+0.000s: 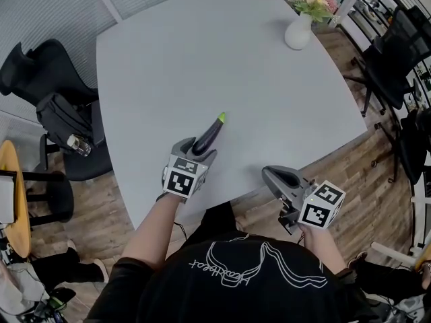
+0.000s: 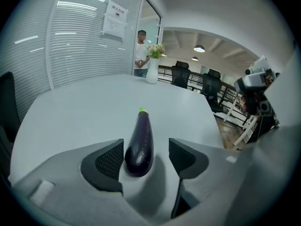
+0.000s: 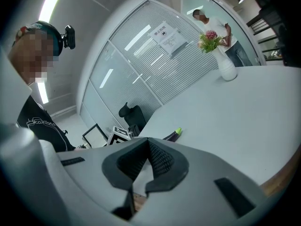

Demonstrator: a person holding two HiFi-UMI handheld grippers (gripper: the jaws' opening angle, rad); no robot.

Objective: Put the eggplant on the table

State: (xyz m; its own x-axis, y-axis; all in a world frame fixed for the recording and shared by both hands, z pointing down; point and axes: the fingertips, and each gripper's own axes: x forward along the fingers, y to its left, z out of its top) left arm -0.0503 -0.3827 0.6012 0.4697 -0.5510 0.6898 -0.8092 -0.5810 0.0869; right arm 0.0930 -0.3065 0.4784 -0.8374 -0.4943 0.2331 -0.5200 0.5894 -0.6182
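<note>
A dark purple eggplant (image 1: 210,134) with a green stem lies on the pale grey table (image 1: 202,59), near its front edge, stem pointing away from me. My left gripper (image 1: 200,152) is at the eggplant's blunt end. In the left gripper view the eggplant (image 2: 140,142) rests on the table between the wide-apart jaws; the right pad (image 2: 181,157) stands off it and the left pad (image 2: 110,161) is close beside it. My right gripper (image 1: 275,176) hovers past the table's front edge, jaws together with nothing in them. The right gripper view shows the eggplant (image 3: 173,135) beyond the pads (image 3: 157,159).
A white vase (image 1: 298,32) of flowers stands at the table's far right. A black chair (image 1: 60,120) with a bag sits to the left, and more chairs (image 1: 390,59) to the right. A person (image 2: 140,51) stands beyond the table's far end.
</note>
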